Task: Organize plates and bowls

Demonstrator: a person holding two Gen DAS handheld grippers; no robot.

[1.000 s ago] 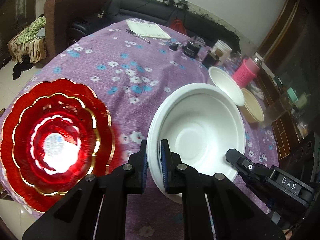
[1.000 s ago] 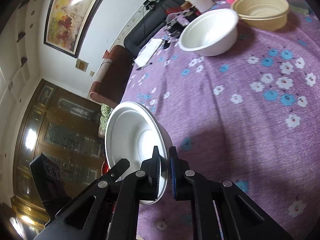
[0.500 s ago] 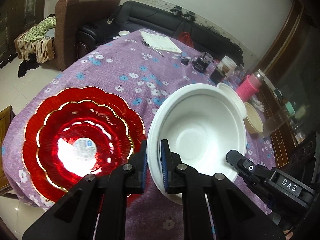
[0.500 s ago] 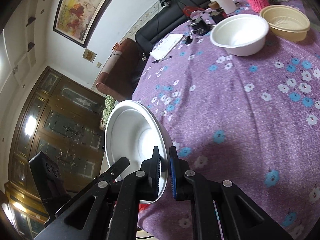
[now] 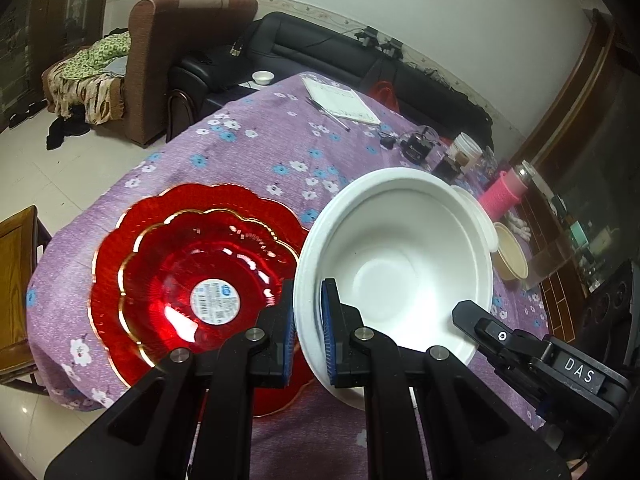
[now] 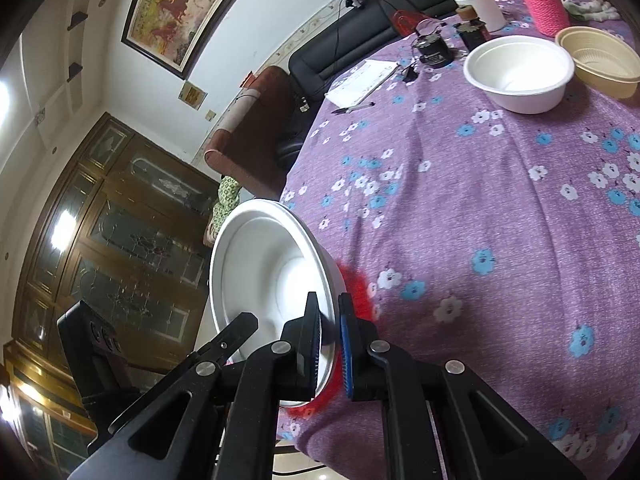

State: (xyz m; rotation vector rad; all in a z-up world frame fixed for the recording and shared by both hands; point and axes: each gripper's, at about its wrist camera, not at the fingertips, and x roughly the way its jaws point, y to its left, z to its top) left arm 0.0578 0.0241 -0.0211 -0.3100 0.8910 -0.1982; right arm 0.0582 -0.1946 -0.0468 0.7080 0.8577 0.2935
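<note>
My left gripper (image 5: 308, 334) is clamped on the near-left rim of a big white bowl (image 5: 400, 264), one pad inside, one outside. My right gripper (image 6: 330, 344) pinches the opposite rim of the same bowl (image 6: 272, 276), so both hold it w/ the bowl tilted, off the purple floral tablecloth (image 6: 500, 208). Just left of my left gripper, partly under the bowl: red scalloped plates (image 5: 192, 280), gold-edged, smaller nested on larger, round sticker in the center. Well ahead of my right gripper sit a smaller white bowl (image 6: 520, 76) and, touching or just beside it, a beige bowl (image 6: 600, 60). Beyond those: pink knit-sleeved bottle (image 6: 544, 0), white cup (image 6: 478, 0), notepad (image 6: 362, 82) w/ a pen (image 6: 354, 109).
</note>
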